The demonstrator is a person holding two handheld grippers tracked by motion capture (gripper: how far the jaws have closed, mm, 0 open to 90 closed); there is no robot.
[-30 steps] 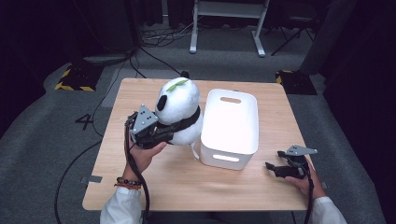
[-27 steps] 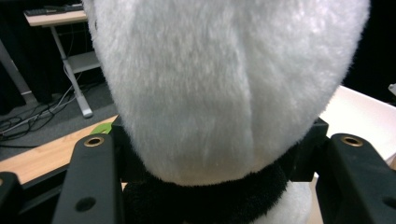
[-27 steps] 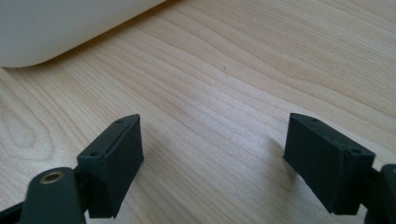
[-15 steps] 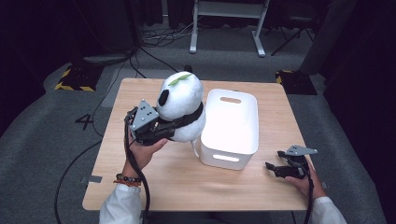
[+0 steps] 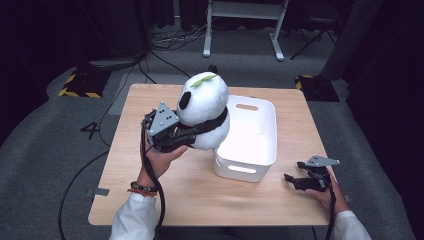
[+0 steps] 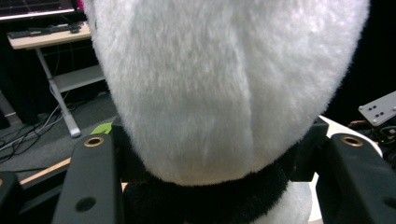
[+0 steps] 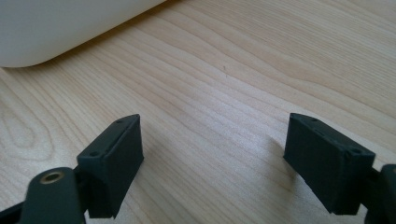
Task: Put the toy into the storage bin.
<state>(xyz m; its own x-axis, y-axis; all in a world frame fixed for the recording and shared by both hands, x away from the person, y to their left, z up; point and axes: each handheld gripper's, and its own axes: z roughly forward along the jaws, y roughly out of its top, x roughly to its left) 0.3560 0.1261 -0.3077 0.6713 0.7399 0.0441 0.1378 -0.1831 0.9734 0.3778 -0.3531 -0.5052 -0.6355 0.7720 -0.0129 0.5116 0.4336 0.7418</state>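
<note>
- The wooden table [image 5: 165, 200] takes up the middle of the high view, with grey floor around it and a white-legged stand [image 5: 242, 12] at the top centre of the frame.
- A white bin [image 5: 260, 145] stands right of centre on the table, its open top facing up, a handle slot in its far wall and another in its near wall.
- The panda plush [image 5: 205, 107] sits at the centre of the high view, tilted, with its lower right side just at the bin's left rim; a green leaf lies on top of its head. The bin's near left corner lies directly beside and below the toy.
- The left gripper [image 5: 187, 136] is left of centre, held level and pointing toward the right of the frame, the hand under it with the wrist bent up. Its jaws are clamped on the plush at the black band; in the left gripper view white fur bulges above and between the two black jaws.
- The right gripper [image 5: 292, 181] lies low at the lower right of the high view, near the table's edge, well apart from the bin. Its jaws stand apart with bare wood between them.
</note>
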